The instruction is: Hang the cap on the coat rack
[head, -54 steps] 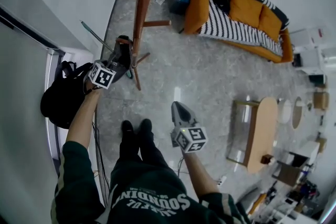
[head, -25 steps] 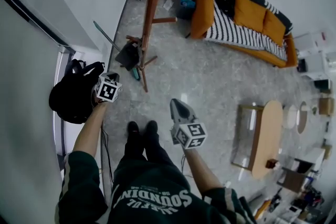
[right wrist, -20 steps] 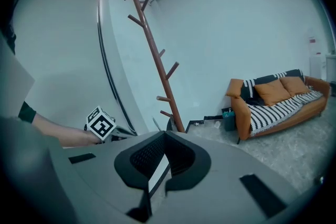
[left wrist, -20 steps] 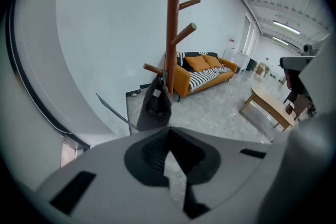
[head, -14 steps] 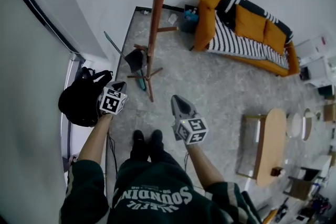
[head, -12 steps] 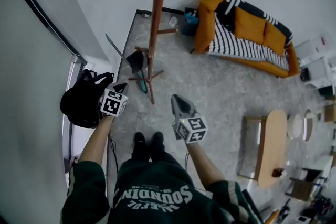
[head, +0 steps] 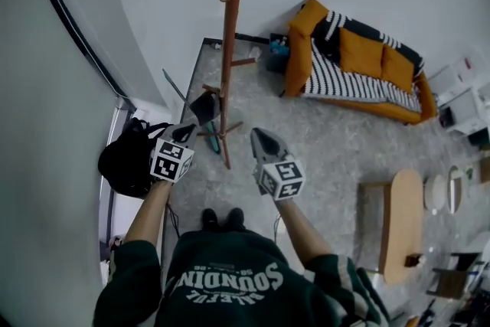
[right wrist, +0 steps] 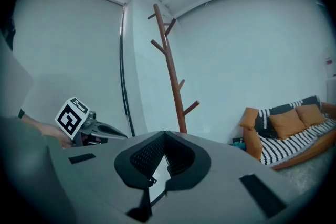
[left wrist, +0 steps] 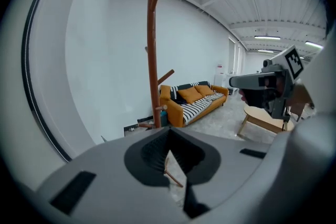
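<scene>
The coat rack (head: 229,57) is a tall brown wooden pole with short pegs, standing on the grey floor just ahead of me; it also shows as the coat rack (left wrist: 153,50) and the coat rack (right wrist: 173,76) in both gripper views. My left gripper (head: 184,135) is held left of the pole, jaws together, nothing in it. My right gripper (head: 265,140) is held right of the pole, also shut and empty. I cannot make out a cap. A black lump with straps (head: 126,163) lies beside the left gripper. Each gripper sees the other: right gripper (left wrist: 252,81), left gripper (right wrist: 100,131).
A dark dustpan (head: 204,105) with a long handle leans at the rack's foot. An orange sofa (head: 360,57) with a striped throw stands against the far wall. A wooden table (head: 402,218) is at the right. A wall and window frame (head: 76,50) close off the left.
The view has tipped upward, so the rack's upper pegs now show. My left gripper has drawn back from the dustpan at the rack's foot. Both grippers stay shut and empty.
</scene>
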